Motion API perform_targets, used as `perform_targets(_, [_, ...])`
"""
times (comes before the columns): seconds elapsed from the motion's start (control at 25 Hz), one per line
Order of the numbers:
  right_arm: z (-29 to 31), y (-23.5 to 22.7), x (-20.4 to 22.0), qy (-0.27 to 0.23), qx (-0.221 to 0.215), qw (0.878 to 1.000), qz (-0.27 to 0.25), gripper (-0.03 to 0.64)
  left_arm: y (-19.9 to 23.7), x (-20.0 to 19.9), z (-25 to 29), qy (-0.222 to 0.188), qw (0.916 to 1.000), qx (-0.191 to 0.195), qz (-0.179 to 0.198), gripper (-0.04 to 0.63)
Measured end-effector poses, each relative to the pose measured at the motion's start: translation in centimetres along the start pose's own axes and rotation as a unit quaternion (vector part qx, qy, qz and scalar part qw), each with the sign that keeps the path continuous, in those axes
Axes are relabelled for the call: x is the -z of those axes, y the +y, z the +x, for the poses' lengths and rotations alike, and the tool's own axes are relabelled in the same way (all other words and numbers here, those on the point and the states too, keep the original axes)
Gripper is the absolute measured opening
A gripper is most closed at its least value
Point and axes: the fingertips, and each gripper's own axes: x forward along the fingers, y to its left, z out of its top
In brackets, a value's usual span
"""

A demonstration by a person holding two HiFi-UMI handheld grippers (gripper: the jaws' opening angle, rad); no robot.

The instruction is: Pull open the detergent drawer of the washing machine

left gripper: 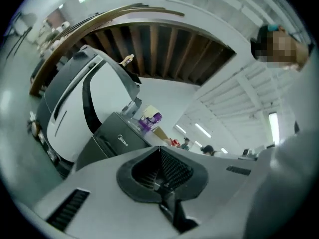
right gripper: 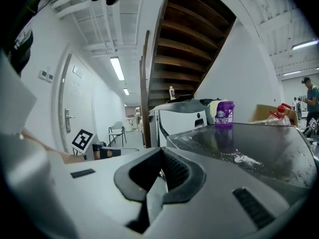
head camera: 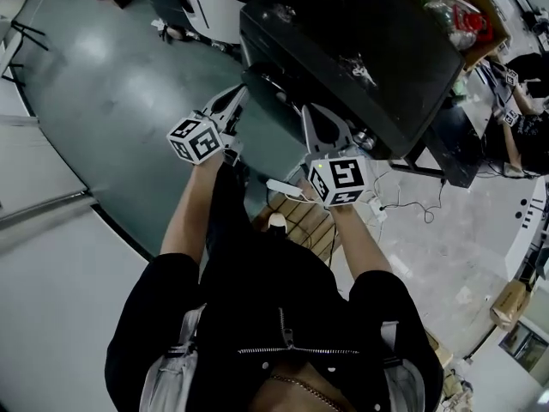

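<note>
A dark washing machine [head camera: 360, 50] stands ahead of me, its black top dusted with white powder [right gripper: 239, 158]. In the left gripper view its front control panel [left gripper: 117, 142] carries a brand name; the detergent drawer's outline is too dim to make out. My left gripper [head camera: 238, 93] points level at the machine's front upper corner, a short way off, jaws shut on nothing [left gripper: 160, 151]. The right gripper [head camera: 309, 110] hangs beside it, close to the front edge, jaws also together and empty [right gripper: 160, 151].
A purple bottle [right gripper: 224, 113] stands on the machine's far side. A white machine [left gripper: 75, 108] sits behind it under a wooden staircase [right gripper: 184, 44]. A cardboard box [head camera: 467, 15] is at the back right, cables [head camera: 403, 204] lie on the floor, and a person [head camera: 515, 118] works at the right.
</note>
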Motion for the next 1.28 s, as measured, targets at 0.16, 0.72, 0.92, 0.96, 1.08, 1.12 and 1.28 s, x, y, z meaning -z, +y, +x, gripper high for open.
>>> perform_targets(0.16, [1.3, -0.3, 0.6, 0.01, 0.004, 1.0, 0.003, 0.006, 2.3, 0.5, 1.6, -0.041, 0.9897, 0.06, -0.123, 0.02])
perform_targets(0.72, [1.8, -1.4, 5.2, 0.063, 0.034, 0.997, 0.014, 0.006, 7.5, 2.5, 7.1, -0.108, 0.9381, 0.131, -0.302, 0.302])
perform_targets(0.92, [2.3, -1.6, 6.3, 0.076, 0.038, 0.996, 0.02, 0.006, 8.5, 3.6, 9.8, -0.087, 0.9312, 0.146, -0.322, 0.304])
perform_targets(0.96, [2.4, -1.6, 6.6, 0.079, 0.039, 0.996, 0.021, 0.006, 8.7, 3.8, 10.2, -0.086, 0.9287, 0.147, -0.329, 0.304])
perform_targets(1.08, [2.5, -1.6, 7.2, 0.086, 0.042, 0.995, 0.018, 0.006, 9.4, 4.5, 11.4, -0.083, 0.9223, 0.144, -0.349, 0.304])
perform_targets(1.12, [2.5, -1.6, 7.3, 0.088, 0.043, 0.995, 0.016, 0.006, 9.6, 4.6, 11.7, -0.084, 0.9193, 0.144, -0.356, 0.304])
perform_targets(1.28, [2.8, -2.1, 7.6, 0.092, 0.052, 0.994, 0.018, 0.006, 9.7, 4.8, 12.9, -0.082, 0.9082, 0.163, -0.377, 0.302])
